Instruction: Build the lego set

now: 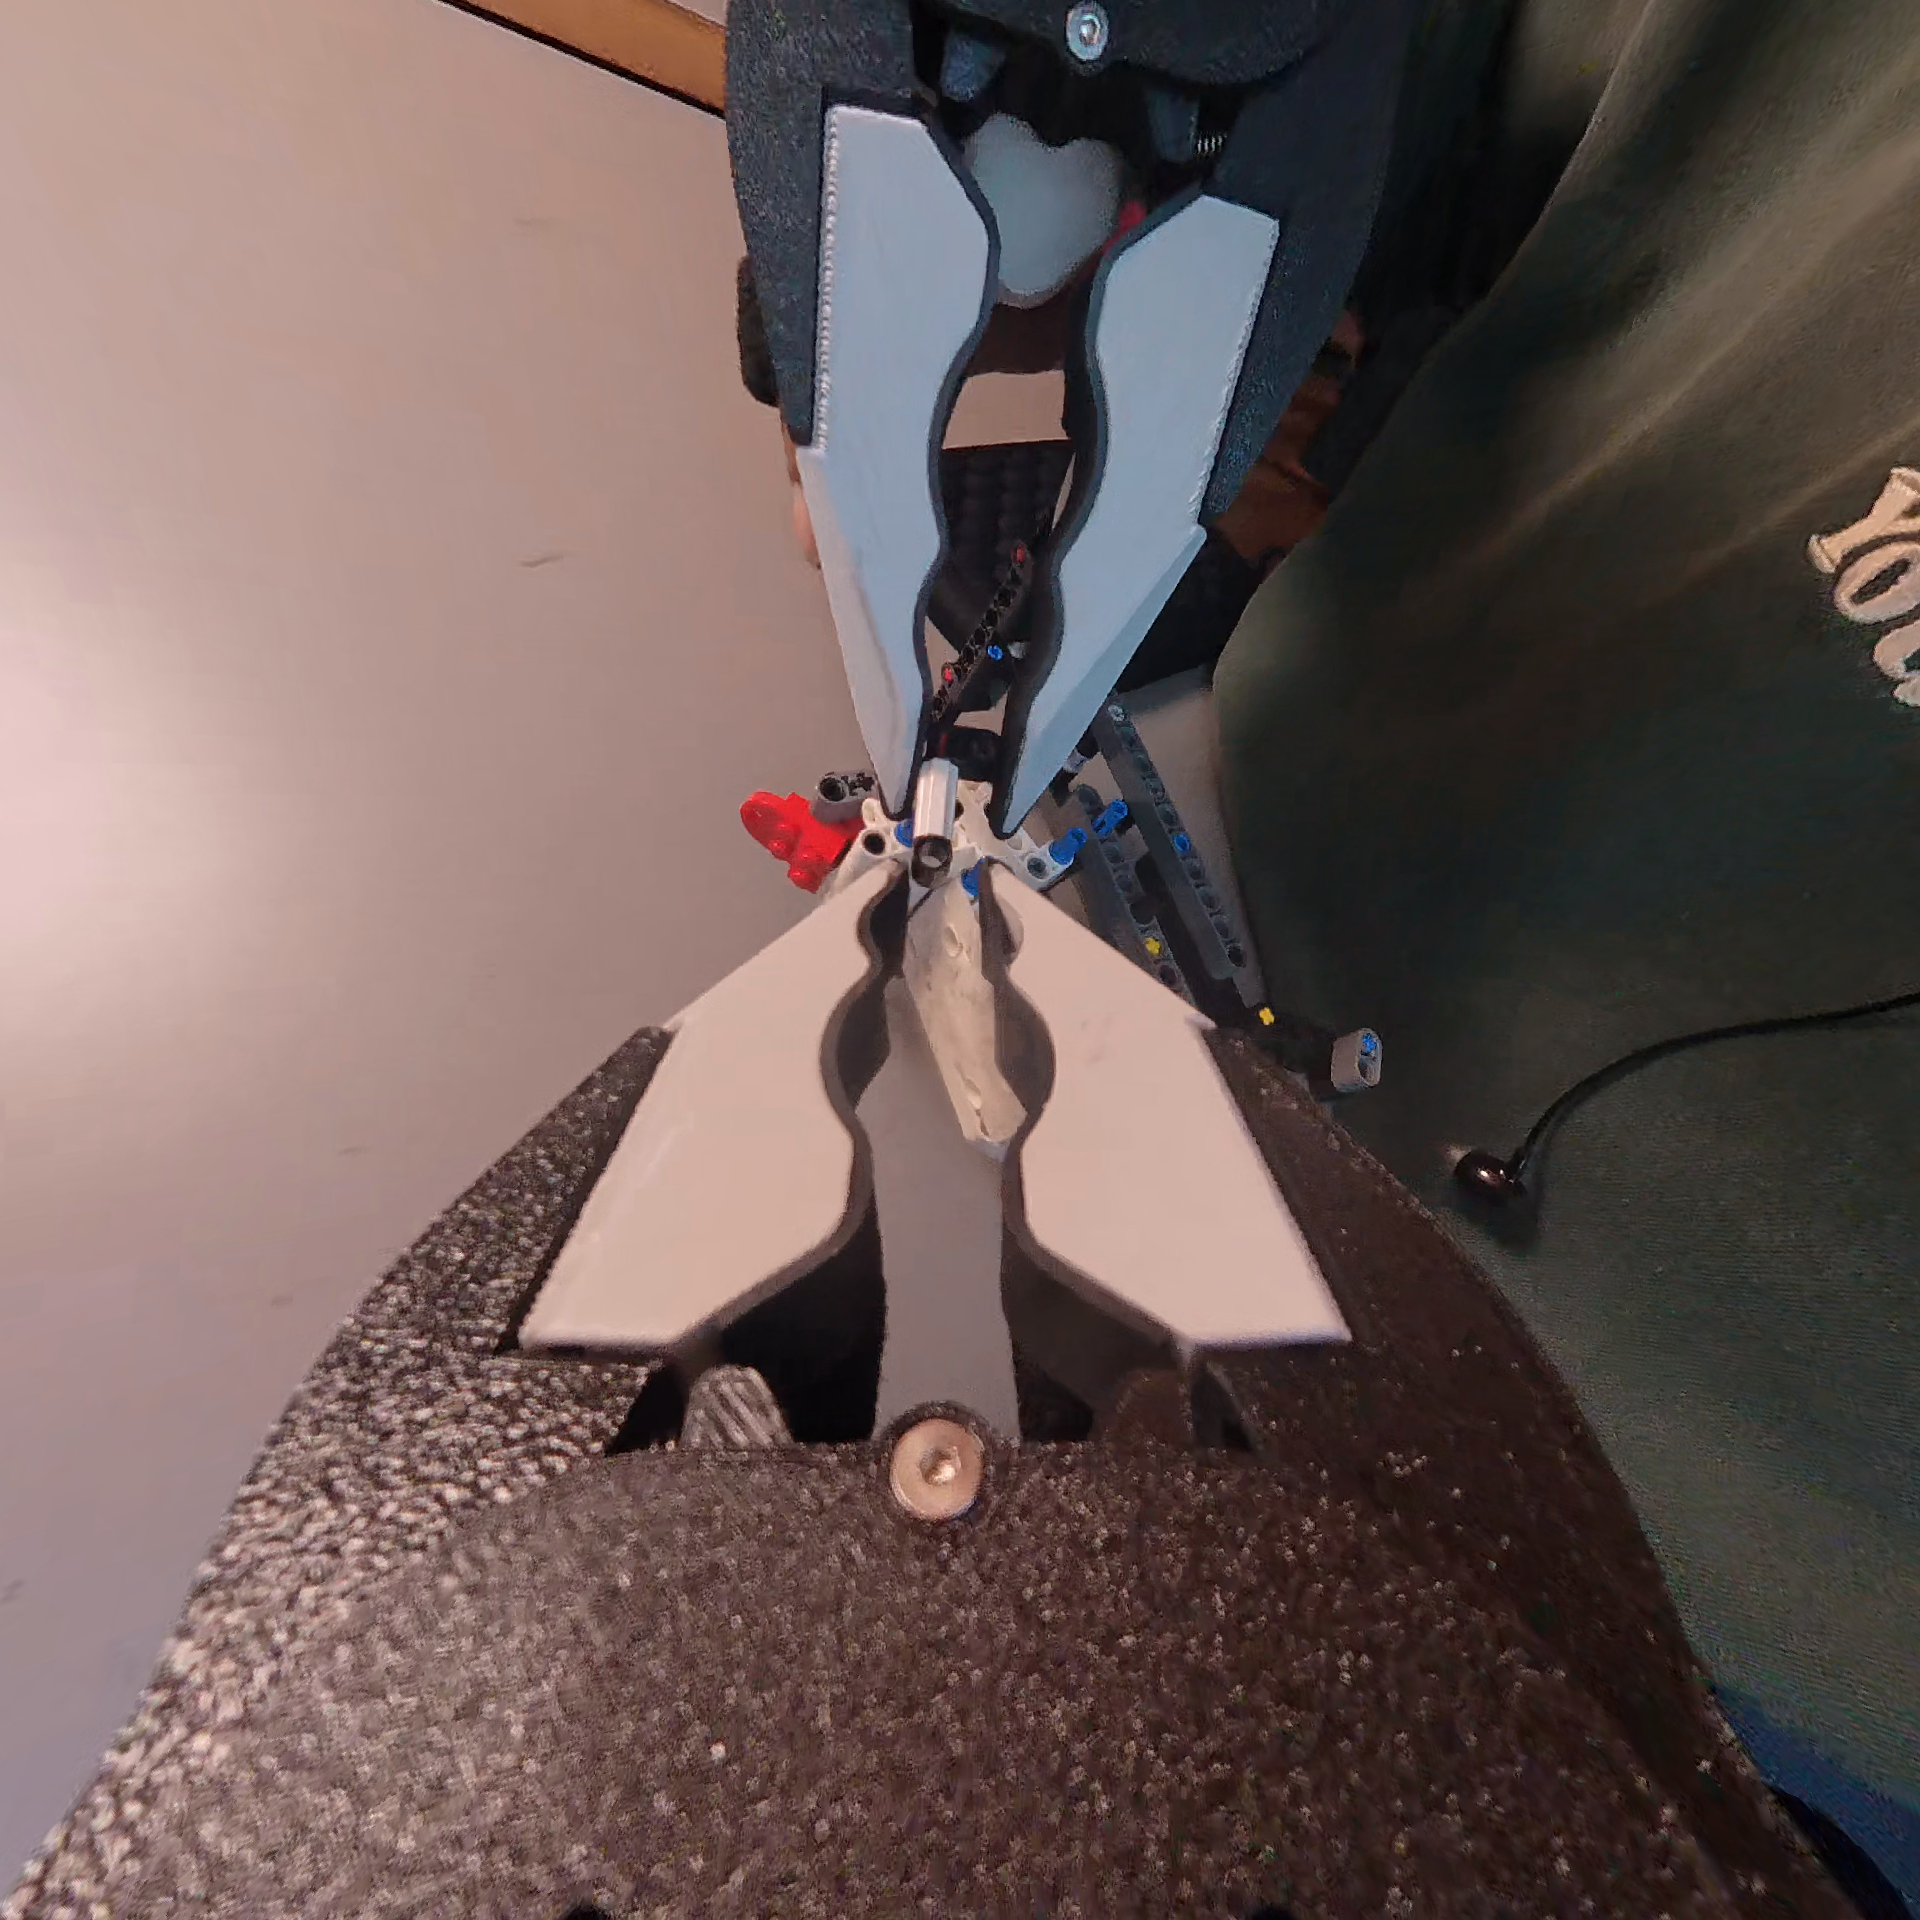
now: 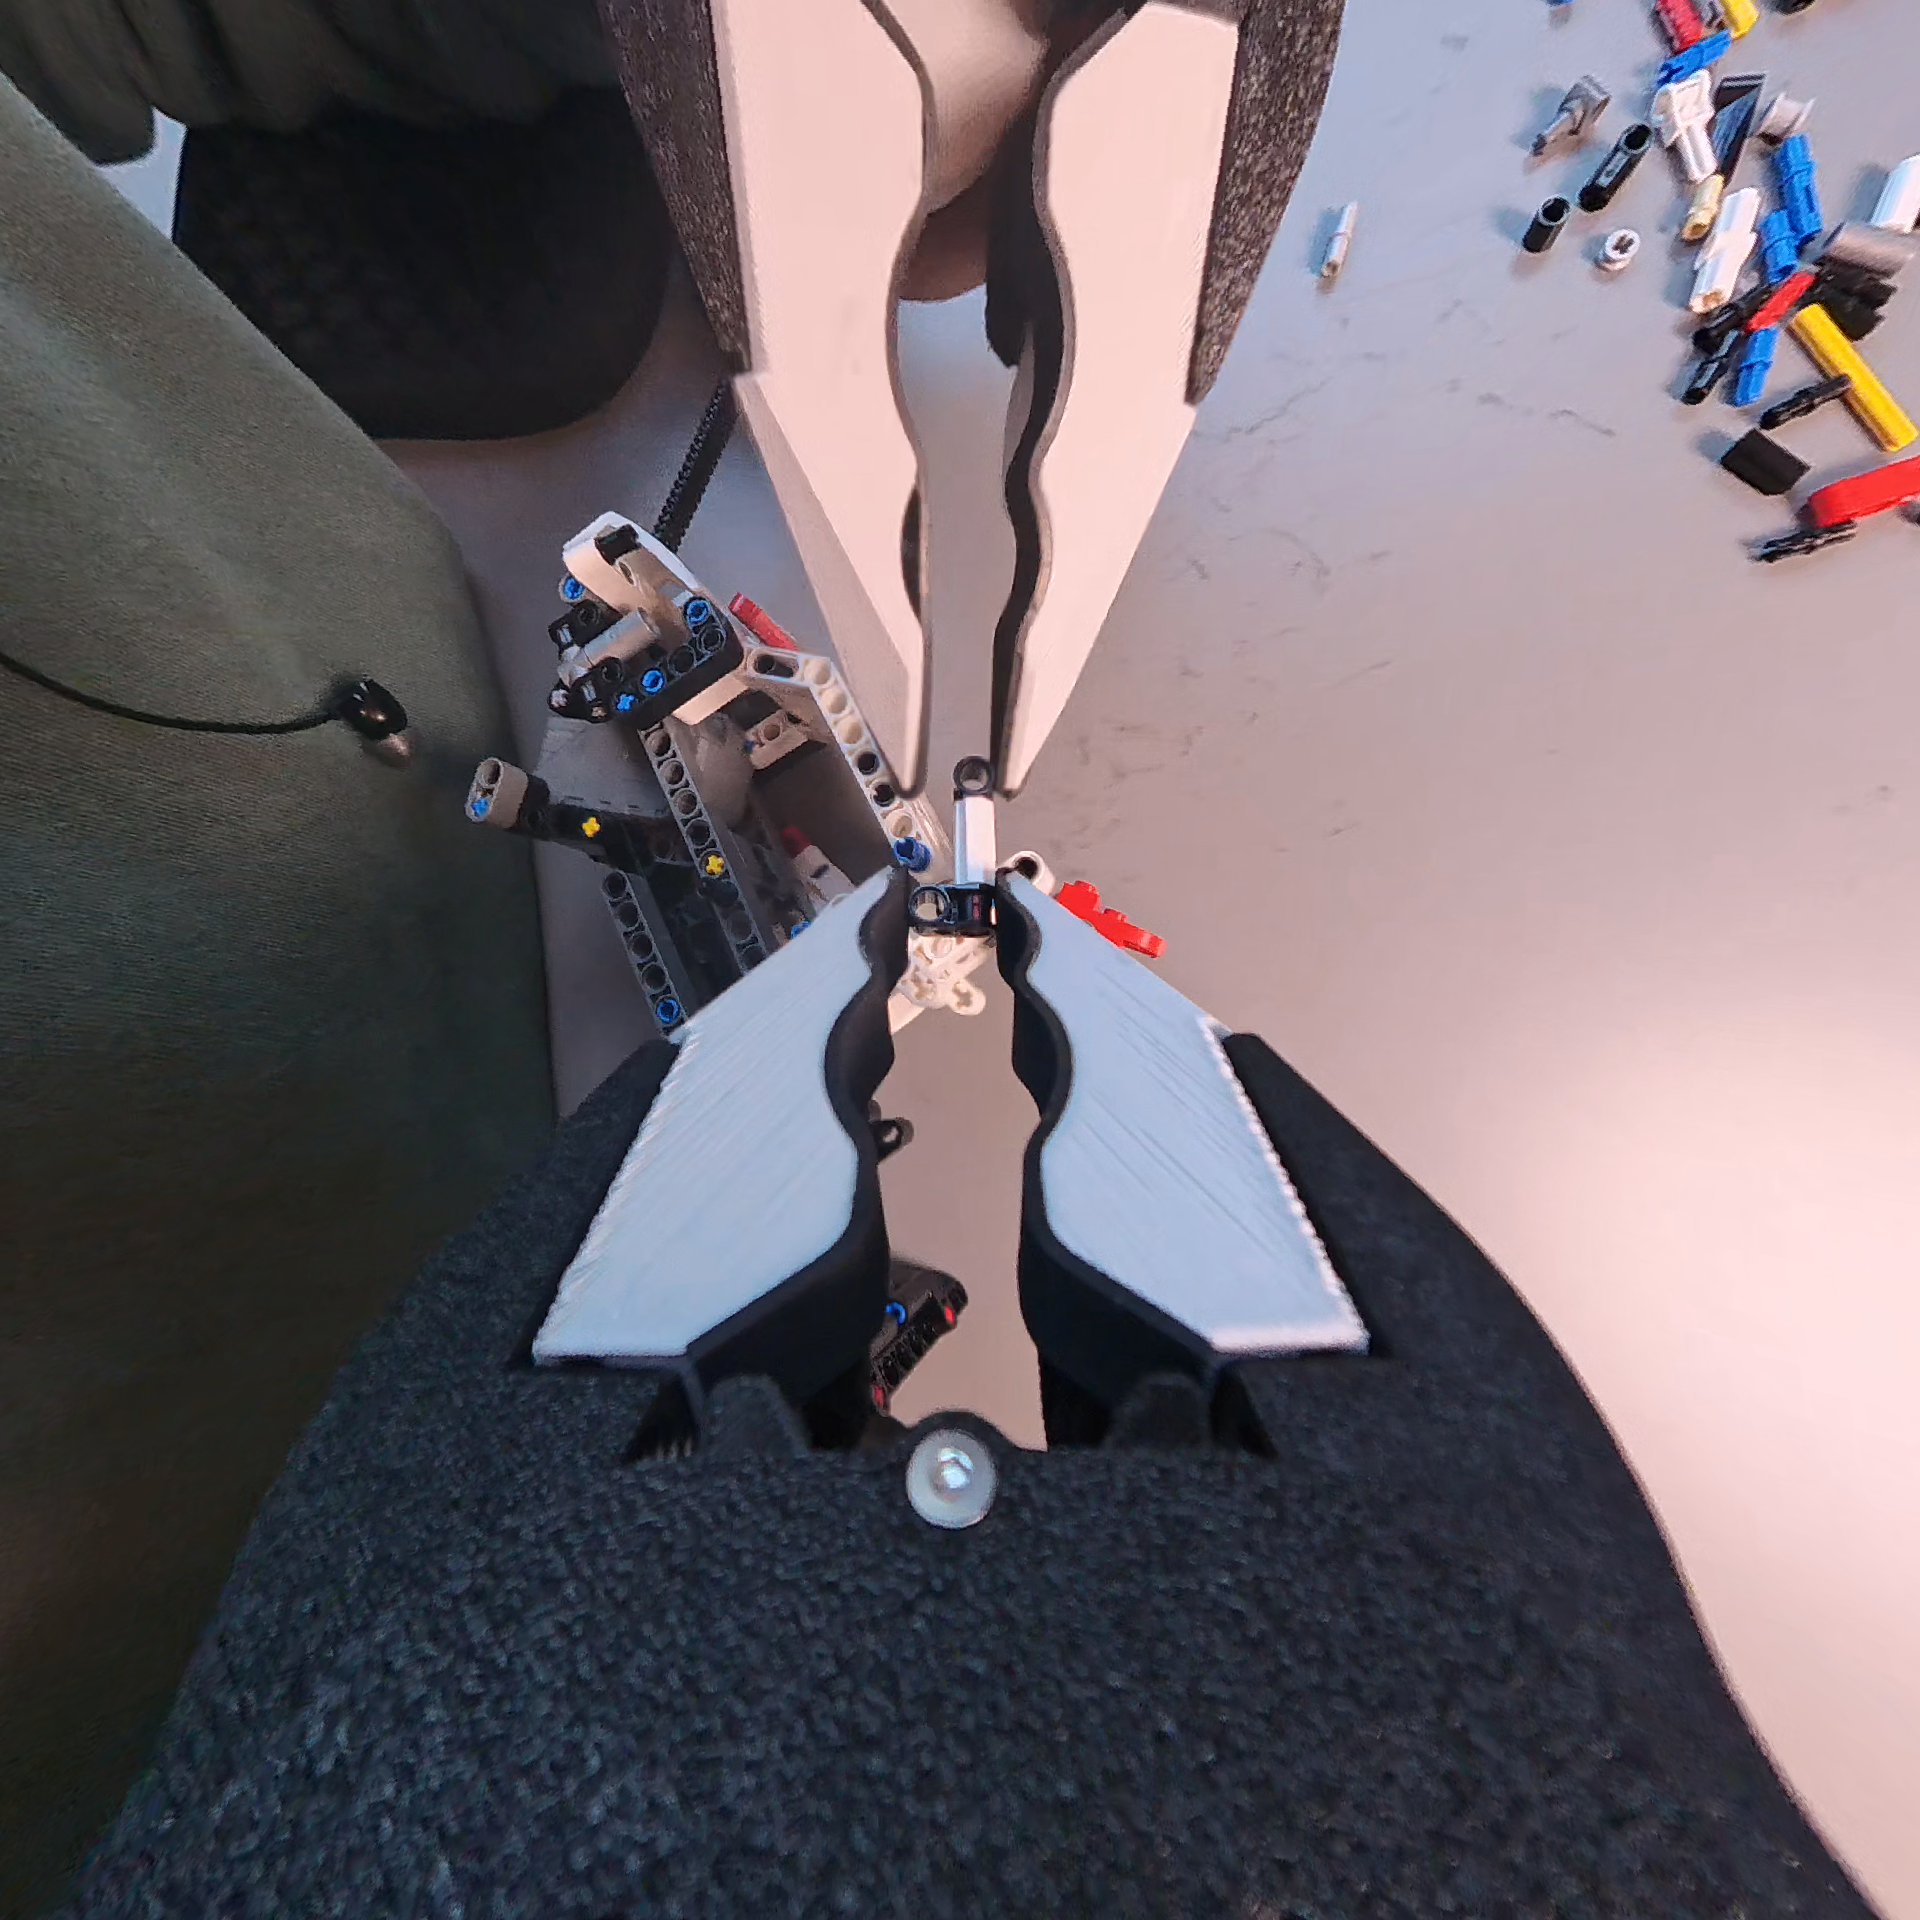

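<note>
Centrally, half-built lego model point(image 2: 707, 790) left of centre; right gripper point(image 2: 951, 904) clamped on black connector point(image 2: 951, 906), white cylinder piece point(image 2: 971, 831) running lengthwise up-frame to left gripper point(image 2: 961, 779), clamped on its far end.

A tabletop workspace for toy-brick building, in a room that gives few other clues.

A smooth, pale counter point(image 2: 1455, 831) with faint marbling fills both views, lit warmly with a pinkish cast. Toward its far right corner in the right wrist view lies a scatter of loose bricks point(image 2: 1766, 260) in blue, black, white, yellow and red, and a half-built model point(image 2: 707, 790) of grey, black and white beams stands near the counter's left edge. A person in a dark green sweatshirt point(image 1: 1610, 935) with a drawstring sits right at that edge. A strip of wooden trim point(image 1: 603, 42) shows beyond the counter. Home, office or lab cannot be told.
</note>
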The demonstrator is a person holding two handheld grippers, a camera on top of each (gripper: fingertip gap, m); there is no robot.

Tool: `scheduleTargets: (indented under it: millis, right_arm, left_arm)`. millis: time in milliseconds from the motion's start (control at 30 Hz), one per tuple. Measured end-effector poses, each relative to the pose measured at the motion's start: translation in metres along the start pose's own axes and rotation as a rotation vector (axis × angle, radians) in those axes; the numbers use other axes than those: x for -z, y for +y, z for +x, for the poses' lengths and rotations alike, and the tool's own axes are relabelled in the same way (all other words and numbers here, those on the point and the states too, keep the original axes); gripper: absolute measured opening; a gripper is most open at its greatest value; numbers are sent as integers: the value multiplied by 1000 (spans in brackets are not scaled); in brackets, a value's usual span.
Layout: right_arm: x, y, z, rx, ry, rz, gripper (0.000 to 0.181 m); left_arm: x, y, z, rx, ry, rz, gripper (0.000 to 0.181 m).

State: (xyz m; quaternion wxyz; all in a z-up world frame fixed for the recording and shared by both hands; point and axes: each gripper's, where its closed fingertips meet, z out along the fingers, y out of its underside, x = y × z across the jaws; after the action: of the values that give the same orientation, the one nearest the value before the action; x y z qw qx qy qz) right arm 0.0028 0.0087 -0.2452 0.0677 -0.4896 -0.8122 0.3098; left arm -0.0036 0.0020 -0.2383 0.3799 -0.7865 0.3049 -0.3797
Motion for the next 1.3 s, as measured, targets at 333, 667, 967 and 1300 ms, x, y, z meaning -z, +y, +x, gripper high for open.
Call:
scheduleTargets:
  millis: [333, 667, 967, 1300]
  right_arm:
    - [11, -2, -23, 107, -48, 85, 35]
    - [8, 2, -10, 145, -11, 65, 18]
    - [6, 4, -7, 316, -122, 42, 21]
    - [4, -7, 4, 551, -199, 107, 17]
  left_arm:
    - [-2, -3, 7, -206, 72, -4, 6]
    - [0, 5, -4, -314, 194, -51, 6]
    - [-4, 11, -10, -315, 275, -82, 6]
    - [-5, 13, -15, -306, 316, -91, 6]
